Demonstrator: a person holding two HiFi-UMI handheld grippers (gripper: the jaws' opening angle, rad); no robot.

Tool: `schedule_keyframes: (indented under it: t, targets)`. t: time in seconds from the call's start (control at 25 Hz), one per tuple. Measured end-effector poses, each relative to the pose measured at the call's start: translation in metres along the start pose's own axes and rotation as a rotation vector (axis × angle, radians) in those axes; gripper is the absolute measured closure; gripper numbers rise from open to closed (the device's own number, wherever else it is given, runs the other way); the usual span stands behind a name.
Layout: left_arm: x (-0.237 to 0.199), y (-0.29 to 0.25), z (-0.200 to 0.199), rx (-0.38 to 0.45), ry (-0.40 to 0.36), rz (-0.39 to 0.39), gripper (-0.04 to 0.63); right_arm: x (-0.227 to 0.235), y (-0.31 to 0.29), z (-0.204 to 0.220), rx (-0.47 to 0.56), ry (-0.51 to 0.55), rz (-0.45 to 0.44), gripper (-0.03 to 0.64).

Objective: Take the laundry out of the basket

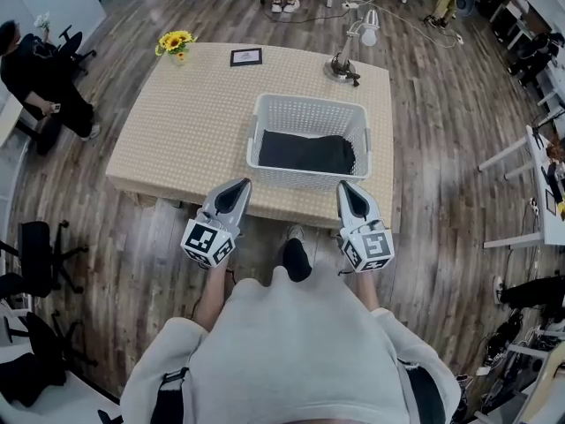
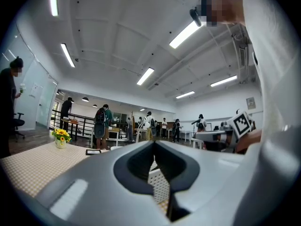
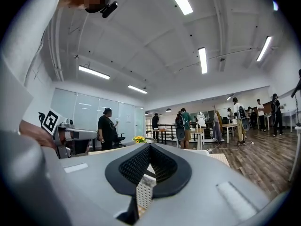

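I am holding both grippers just short of the basket (image 1: 305,113), on its near side. The left gripper (image 1: 240,186) is pointing at its near-left corner and the right gripper (image 1: 346,188) at its near-right corner. Both pairs of fingers are clenched together on nothing, and neither is touching the basket. The laundry (image 1: 305,152), a dark folded piece, is lying flat on the bottom of the basket, spread almost from wall to wall.

As I judge it, the step in hand is the reach. To do it well, I should be spreading one pair of fingers before going in. Then I should be lifting over the basket's near rim and coming down onto the cloth from above, pinching a raised fold rather than the flat middle. The other gripper could be steadying the rim, since a light basket may slide or tip.

The near wall of the basket is what is standing in my way. The basket is sitting close to the near edge of the table (image 1: 168,140), so a push could be shifting it.

Beyond the basket are a lamp (image 1: 351,49) at far right, a small frame (image 1: 245,56) at far left, and a vase of sunflowers (image 1: 175,42) further left. All are well apart from it.
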State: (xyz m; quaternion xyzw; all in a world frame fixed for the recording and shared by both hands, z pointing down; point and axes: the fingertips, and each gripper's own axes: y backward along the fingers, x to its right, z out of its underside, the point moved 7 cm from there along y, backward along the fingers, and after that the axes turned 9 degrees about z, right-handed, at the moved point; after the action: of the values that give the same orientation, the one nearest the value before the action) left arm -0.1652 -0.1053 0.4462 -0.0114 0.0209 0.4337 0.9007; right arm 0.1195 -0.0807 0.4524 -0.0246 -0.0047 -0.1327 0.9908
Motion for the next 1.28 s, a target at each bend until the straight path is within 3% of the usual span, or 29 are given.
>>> schedule_keyframes:
  t: [0.4,0.76,1.28]
  targets:
    - [-0.088,-0.085,-0.026,0.0,-0.029,-0.075,0.588,0.062,-0.111,-0.031,0.033,0.007,-0.019,0.618]
    - [-0.136,-0.138,-0.027,-0.019,-0.033,-0.11,0.588,0.099,-0.176,-0.033,0.022,-0.01,-0.036,0.618]
    - [-0.186,-0.157,0.002,-0.095,0.056,-0.074,0.588,0.096,-0.221,-0.009,-0.132,-0.041,-0.018,0.618]
